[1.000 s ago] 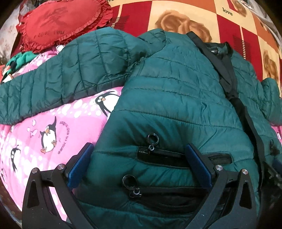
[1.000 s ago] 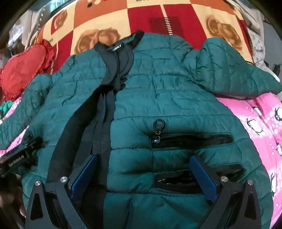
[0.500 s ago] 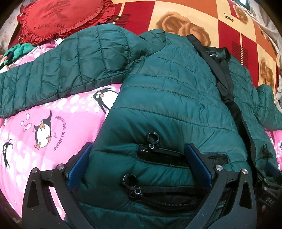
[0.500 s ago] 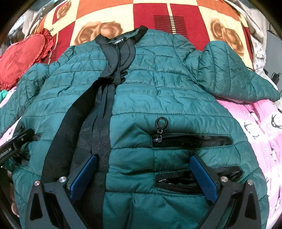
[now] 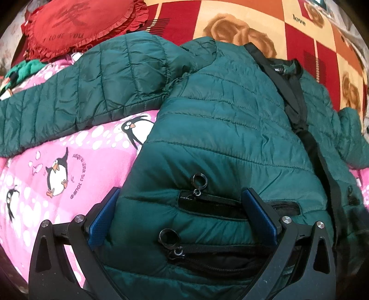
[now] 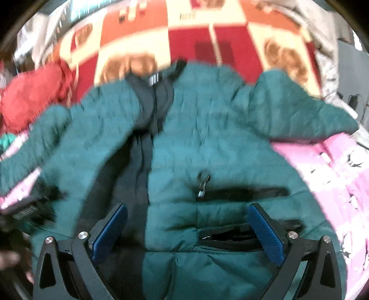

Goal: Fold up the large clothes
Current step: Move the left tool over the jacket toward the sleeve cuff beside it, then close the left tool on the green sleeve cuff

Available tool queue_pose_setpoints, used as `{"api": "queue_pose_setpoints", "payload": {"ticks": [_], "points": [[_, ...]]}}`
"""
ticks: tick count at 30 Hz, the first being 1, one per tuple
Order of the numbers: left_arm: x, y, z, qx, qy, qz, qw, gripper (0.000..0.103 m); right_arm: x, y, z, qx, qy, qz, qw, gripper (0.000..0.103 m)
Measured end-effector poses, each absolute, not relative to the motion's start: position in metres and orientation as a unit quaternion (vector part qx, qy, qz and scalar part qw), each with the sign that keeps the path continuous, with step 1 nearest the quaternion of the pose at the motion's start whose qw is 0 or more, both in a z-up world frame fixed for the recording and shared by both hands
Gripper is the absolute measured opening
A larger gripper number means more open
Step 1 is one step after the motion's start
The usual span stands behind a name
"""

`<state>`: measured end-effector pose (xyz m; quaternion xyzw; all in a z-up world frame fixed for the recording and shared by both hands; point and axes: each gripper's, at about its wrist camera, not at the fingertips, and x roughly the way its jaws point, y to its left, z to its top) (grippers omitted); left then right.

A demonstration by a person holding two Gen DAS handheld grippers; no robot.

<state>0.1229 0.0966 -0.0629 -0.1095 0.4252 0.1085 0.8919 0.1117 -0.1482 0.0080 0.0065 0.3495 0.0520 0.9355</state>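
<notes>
1. Jacket (image 5: 219,129), green and quilted, lies front-up on the bed; we see its hem nearest to us in both views.
2. Our left hand-held gripper (image 5: 182,217) has its blue pads spread wide apart over the hem, straddling two zip pockets (image 5: 214,204).
3. Our right hand-held gripper (image 6: 188,230) is likewise spread wide over the other front panel; this view is blurred.
4. A sleeve (image 5: 76,101) stretches leftward across the pink penguin blanket (image 5: 60,166).
5. Farther off, the black collar (image 5: 283,67) rests on a red-and-cream checked cover (image 5: 242,20), with a red frilled cushion (image 5: 76,25) beside it.
</notes>
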Motion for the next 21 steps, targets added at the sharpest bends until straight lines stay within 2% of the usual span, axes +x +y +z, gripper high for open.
{"api": "queue_pose_setpoints", "payload": {"ticks": [3, 6, 10, 13, 16, 21], "points": [[0.115, 0.107, -0.053, -0.124, 0.431, 0.083, 0.89, 0.103, 0.085, -0.158, 0.032, 0.043, 0.313, 0.062, 0.947, 0.103], [0.081, 0.133, -0.022, -0.135, 0.382, 0.088, 0.91, 0.103, 0.061, -0.172, 0.052, 0.1, 0.328, 0.096, 0.934, 0.103], [0.035, 0.196, 0.003, -0.139, 0.328, 0.117, 0.927, 0.103, 0.03, -0.169, 0.083, 0.11, 0.317, 0.132, 0.933, 0.103], [0.018, 0.248, -0.004, -0.149, 0.322, 0.151, 0.923, 0.103, 0.007, -0.147, 0.085, 0.086, 0.287, 0.152, 0.942, 0.103], [0.001, 0.302, -0.018, -0.147, 0.312, 0.2, 0.917, 0.103, -0.008, -0.126, 0.072, 0.015, 0.256, 0.143, 0.956, 0.103], [-0.012, 0.381, -0.033, -0.174, 0.296, 0.263, 0.901, 0.103, 0.008, -0.149, 0.057, 0.023, 0.279, 0.114, 0.953, 0.103]]}}
